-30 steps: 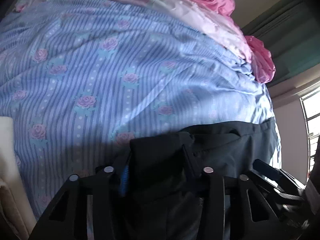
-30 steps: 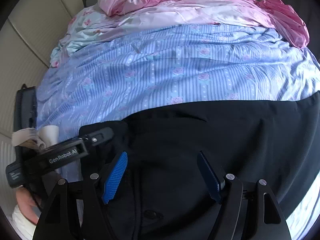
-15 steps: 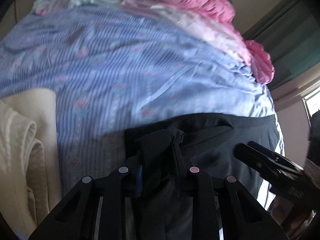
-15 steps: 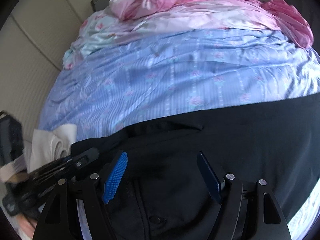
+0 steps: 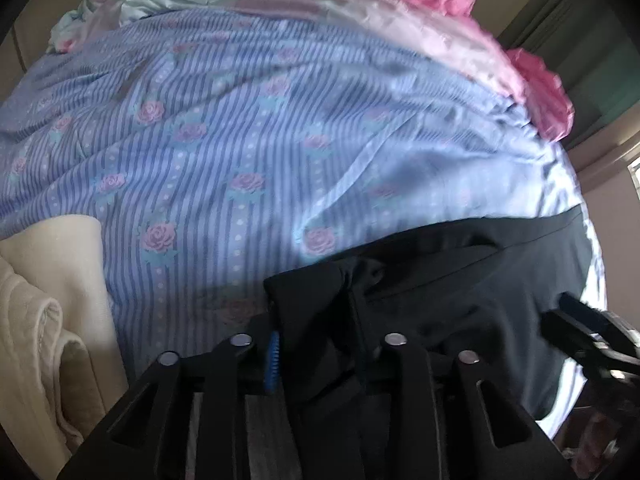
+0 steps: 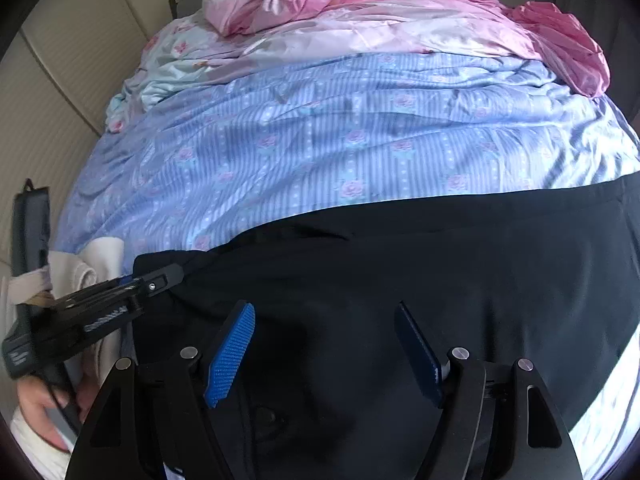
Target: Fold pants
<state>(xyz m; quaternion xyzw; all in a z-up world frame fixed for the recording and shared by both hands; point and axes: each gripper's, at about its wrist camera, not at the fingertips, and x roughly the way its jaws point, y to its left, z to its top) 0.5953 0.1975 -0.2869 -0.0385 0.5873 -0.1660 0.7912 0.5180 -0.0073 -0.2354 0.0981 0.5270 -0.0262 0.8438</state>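
Between the left gripper [image 5: 316, 360] jaws, just reopening, bunches the pants [image 6: 400, 280] corner, smooth black cloth; right gripper [image 6: 324, 352] gapes above them at six o'clock.

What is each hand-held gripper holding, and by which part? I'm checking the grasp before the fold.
The left hand-held gripper has the black pants bunched between its fingers at a corner; its jaws just opened slightly. The right hand-held gripper holds nothing.
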